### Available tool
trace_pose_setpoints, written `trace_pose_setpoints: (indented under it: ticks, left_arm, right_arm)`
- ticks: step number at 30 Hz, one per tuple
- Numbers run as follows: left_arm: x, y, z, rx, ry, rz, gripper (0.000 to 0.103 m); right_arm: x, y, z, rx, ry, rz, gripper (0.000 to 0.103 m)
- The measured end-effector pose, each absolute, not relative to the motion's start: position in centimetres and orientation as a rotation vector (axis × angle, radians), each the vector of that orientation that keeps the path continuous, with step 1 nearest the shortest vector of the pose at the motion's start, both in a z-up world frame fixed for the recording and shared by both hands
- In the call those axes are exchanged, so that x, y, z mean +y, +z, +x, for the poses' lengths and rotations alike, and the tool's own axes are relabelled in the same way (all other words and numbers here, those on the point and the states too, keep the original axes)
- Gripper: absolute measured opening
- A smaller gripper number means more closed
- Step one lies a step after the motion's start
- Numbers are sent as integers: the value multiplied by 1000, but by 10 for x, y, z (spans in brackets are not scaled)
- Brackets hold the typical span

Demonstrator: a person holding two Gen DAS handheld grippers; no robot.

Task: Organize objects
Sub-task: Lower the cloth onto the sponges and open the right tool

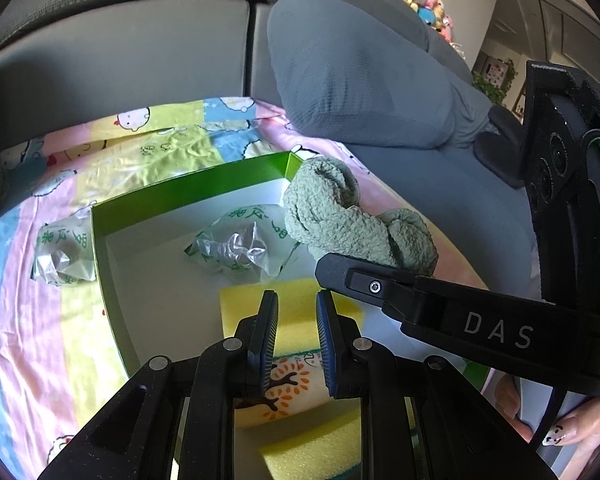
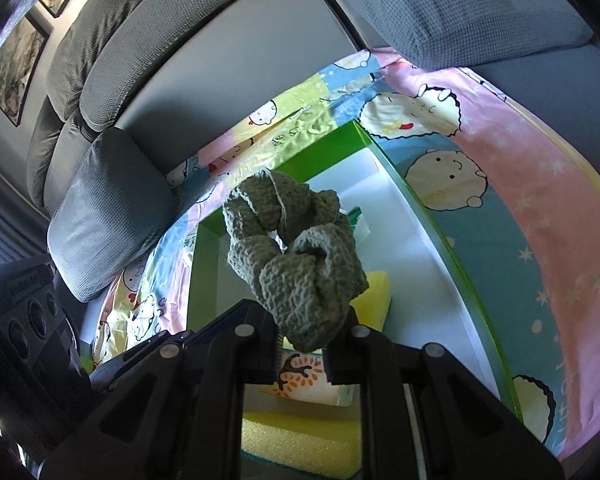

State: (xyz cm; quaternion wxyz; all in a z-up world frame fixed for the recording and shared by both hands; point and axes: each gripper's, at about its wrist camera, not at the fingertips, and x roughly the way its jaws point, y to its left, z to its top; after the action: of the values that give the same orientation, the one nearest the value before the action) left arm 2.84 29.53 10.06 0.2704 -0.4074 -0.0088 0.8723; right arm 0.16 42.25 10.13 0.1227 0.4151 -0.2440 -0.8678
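"das" in pale caps runs along the right tool's (image 1: 328, 270) black arm in the left wrist view. green characters printed on both clear plastic bags, too warped to read: one bag (image 1: 240, 246) lies inside the green-walled box (image 1: 188, 188), the other bag (image 1: 62, 256) just outside its left wall on the cartoon-print sheet (image 1: 32, 340). an orange tree print shows on a wrapper (image 1: 286, 394) betw the yellow sponges (image 1: 296, 312).

right tool (image 2: 302, 344) is clamped on a knotted green towel (image 2: 296, 256), w/ the bundle bulging up past its tips, over the box interior above the sponges. left tool (image 1: 296, 300) is narrow, nothing betw its blue pads, over the sponges, towel just to its upper right.
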Motion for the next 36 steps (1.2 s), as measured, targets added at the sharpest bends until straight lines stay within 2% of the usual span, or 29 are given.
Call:
trace_pose_setpoints:
  ticks: [13,19,21,26,32,34,36]
  left_arm:
    - [293,98,26,-45,2360,-1150,20]
    - [283,106,29,-74,2375,-1124,20]
    - [277,111,31,-80,2380,-1110,20]
    - [263,123,38,-96,2388,-1070,20]
    - [244,134,48,-98,2394,-1048,20]
    - [239,137,51,-97,2401,-1043,20]
    - [233,141,54,-105,2409,-1039,20]
  right_arm:
    - [424,95,-2,-714,-2559,1285,17]
    - [419,102,-2,-691,-2595,1274,29]
    - [416,105,-1,-689,-2595,1259,38]
    - [407,114,1,-672,-2604,1230,47]
    - [394,121,6,-617,-2626,1205,48]
    - [389,124,8,-596,-2646,1209,51]
    - [385,128,10,-564,-2672,1207,60]
